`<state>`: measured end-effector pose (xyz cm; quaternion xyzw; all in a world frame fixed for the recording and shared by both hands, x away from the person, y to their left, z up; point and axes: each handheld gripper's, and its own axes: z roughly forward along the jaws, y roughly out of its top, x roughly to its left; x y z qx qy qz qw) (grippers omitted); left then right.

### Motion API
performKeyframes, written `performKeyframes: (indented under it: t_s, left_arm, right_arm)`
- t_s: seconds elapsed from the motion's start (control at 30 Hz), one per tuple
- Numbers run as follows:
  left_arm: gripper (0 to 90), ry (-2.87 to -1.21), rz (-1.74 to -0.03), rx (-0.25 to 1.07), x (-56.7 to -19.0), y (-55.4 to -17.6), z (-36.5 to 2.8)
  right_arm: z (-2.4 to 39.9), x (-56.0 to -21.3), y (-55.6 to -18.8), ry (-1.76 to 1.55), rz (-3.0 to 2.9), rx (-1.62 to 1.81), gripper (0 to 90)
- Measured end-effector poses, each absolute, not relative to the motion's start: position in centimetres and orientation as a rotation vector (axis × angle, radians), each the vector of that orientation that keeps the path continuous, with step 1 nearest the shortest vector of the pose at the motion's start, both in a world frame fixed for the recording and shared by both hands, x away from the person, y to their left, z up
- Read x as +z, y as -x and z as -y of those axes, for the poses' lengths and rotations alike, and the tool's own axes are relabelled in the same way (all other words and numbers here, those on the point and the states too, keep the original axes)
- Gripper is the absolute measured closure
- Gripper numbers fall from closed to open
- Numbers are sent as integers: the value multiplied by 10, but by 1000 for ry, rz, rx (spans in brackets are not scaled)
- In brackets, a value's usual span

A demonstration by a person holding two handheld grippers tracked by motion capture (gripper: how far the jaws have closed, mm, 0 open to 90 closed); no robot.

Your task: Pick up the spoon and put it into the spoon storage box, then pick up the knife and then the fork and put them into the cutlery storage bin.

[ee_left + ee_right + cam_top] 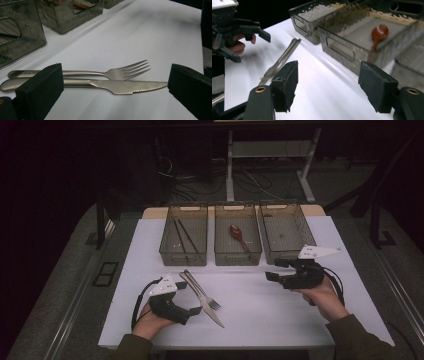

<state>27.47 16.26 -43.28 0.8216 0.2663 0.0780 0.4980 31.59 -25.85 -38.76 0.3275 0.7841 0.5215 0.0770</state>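
Note:
A steel fork (206, 296) and a steel knife (212, 314) lie side by side on the white table top (260, 315), left of centre. My left gripper (189, 297) rests beside them, open. In the left gripper view the fork (130, 70) and knife (120, 86) lie crosswise between the wide-apart jaws, and the pads do not press on them. My right gripper (274, 269) hovers at the right, in front of the bins, pointing left. It is open with nothing between its jaws (329, 82).
Three clear bins stand in a row at the back. The left bin (183, 252) holds black chopsticks (181, 236). The middle bin (238, 254) holds a reddish-brown spoon (239, 236). The right bin (286, 232) looks bare. Bare white table lies between the hands.

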Motion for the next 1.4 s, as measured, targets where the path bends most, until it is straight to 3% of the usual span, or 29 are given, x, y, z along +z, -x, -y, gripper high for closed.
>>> performKeyframes:
  t_s: [0.33,1.17,1.27,1.4]
  left_arm:
    - [0,-1989,-641,189,-432,-275,-163]
    - [0,-1998,-636,193,-431,-273,-162]
    - [70,-2012,-638,189,-431,-274,-163]
    - [243,-2025,-645,164,-430,-276,-163]
  right_arm:
    - [287,-410,-291,-1064,-2298,1520,284]
    - [296,-446,-255,-1092,-2322,1308,217]
    - [296,-445,-256,-1095,-2315,1316,217]
    - [296,-445,-257,-1090,-2312,1315,217]
